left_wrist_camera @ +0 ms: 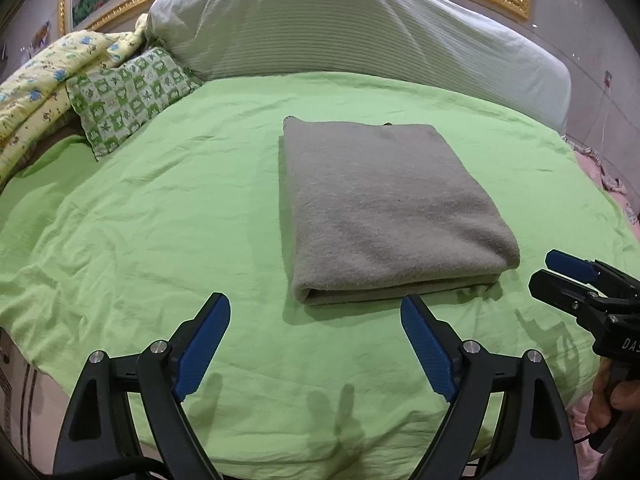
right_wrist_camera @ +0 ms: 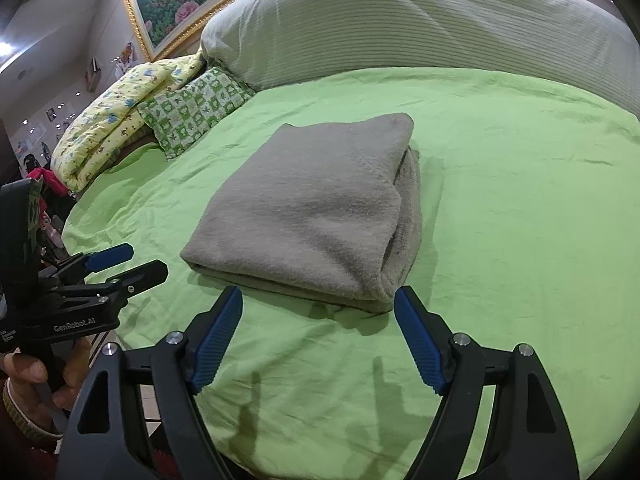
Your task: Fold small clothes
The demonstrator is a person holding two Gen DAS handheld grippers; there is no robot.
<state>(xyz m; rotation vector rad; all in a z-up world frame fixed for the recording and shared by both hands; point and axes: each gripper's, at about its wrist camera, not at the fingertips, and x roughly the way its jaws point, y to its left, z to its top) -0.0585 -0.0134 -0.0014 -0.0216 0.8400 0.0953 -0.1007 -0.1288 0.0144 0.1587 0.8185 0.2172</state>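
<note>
Lying folded: grey garment (left_wrist_camera: 384,208) | left gripper (left_wrist_camera: 316,312) fingers wide, empty | right gripper (right_wrist_camera: 318,304) same

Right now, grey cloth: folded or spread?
Folded. The grey cloth lies as a neat stacked rectangle on the green sheet, layers visible along its near edge.

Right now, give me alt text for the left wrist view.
A folded grey fleece cloth lies flat on a light green bedsheet, just beyond the open blue-padded left tongs. The right tongs show at the right edge, a striped white pillow behind.
</note>
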